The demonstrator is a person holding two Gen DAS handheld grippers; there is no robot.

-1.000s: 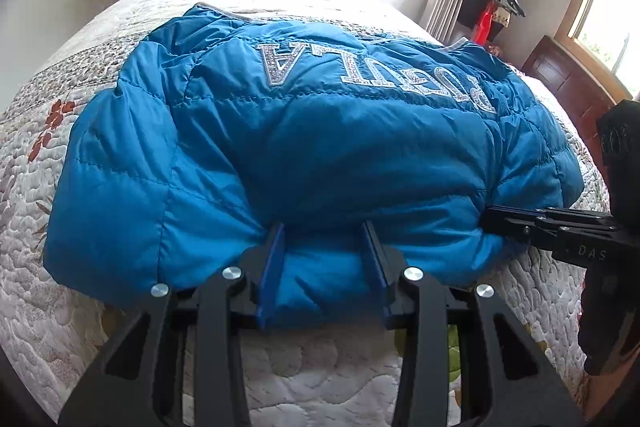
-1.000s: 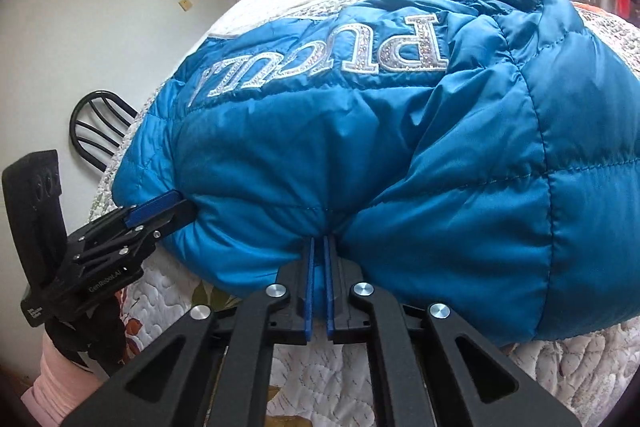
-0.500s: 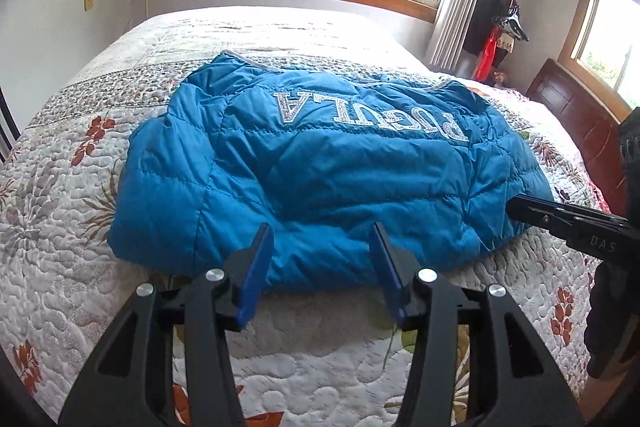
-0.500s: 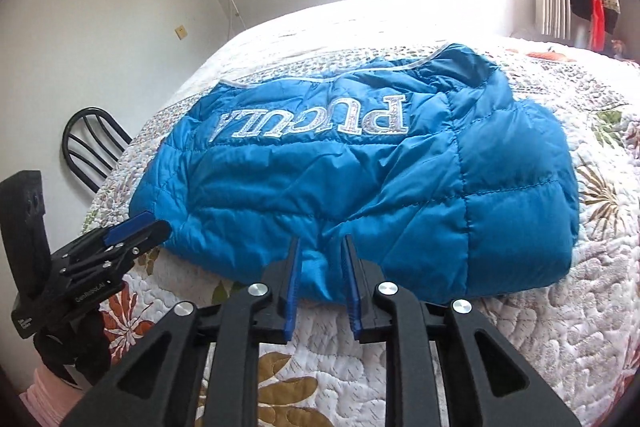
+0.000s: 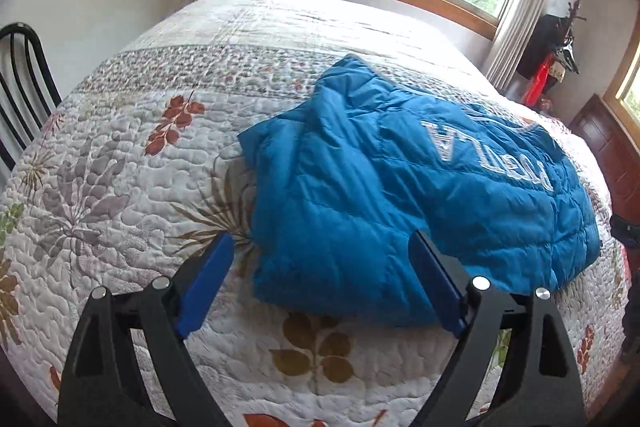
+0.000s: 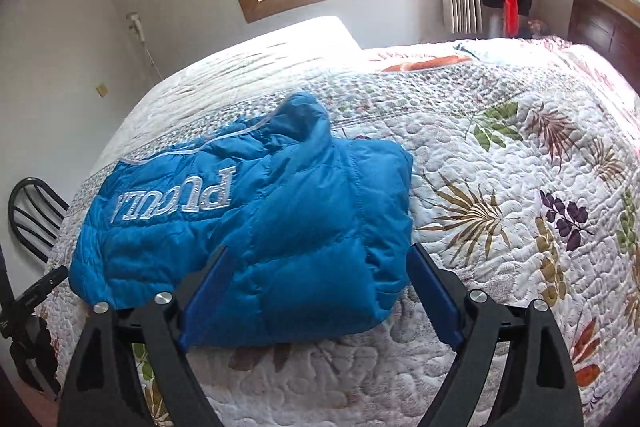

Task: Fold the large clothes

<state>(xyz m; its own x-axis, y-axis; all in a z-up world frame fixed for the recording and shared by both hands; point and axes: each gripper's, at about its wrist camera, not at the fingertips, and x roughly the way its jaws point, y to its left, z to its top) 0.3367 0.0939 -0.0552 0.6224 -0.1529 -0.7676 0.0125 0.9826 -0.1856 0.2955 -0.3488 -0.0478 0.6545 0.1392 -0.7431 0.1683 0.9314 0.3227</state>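
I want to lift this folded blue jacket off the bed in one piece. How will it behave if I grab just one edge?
The jacket looks puffy and quilted, so it is probably light but floppy. Held by one edge, its layers would likely sag and unfold. The shell has a sheen, so it may slip on the bedspread.

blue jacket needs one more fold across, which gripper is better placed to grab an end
Right, probably. The right gripper is open, straddling the blue jacket's near corner. The left gripper, also open, frames only the other end's edge, partly over bare quilt.

Floral quilted bed (image 5: 120,187), folded blue jacket (image 5: 400,207) atop.
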